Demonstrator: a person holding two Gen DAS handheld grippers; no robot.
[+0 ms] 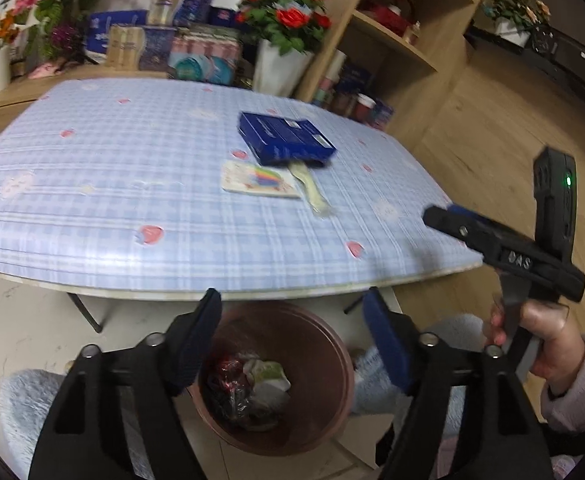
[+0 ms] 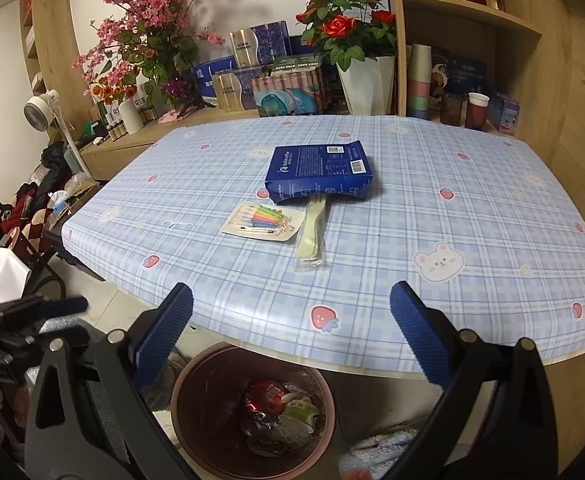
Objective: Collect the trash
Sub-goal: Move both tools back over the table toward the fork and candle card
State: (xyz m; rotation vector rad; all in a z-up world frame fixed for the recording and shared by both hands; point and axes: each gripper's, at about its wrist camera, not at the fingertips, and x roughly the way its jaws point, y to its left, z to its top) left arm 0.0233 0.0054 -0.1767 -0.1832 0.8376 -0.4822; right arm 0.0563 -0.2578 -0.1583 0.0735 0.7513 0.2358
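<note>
A blue box point(image 2: 319, 172) lies mid-table on the checked tablecloth point(image 2: 472, 216). In front of it lie a card of coloured candles point(image 2: 263, 223) and a wrapped plastic fork point(image 2: 313, 236). A brown bin point(image 2: 252, 400) with cans and wrappers stands on the floor under the table's near edge. My left gripper point(image 1: 292, 320) is open and empty above the bin point(image 1: 276, 380). My right gripper point(image 2: 290, 312) is open and empty over the table's near edge; it also shows in the left wrist view point(image 1: 440, 216). The box point(image 1: 286, 136), candles point(image 1: 258, 179) and fork point(image 1: 312, 190) show there too.
A white pot of red roses point(image 2: 366, 76), boxes and pink flowers point(image 2: 152, 20) crowd the shelf behind the table. A wooden shelf unit point(image 2: 464, 40) stands at the right with cups. A fan point(image 2: 44, 108) and piled clothes are at the left.
</note>
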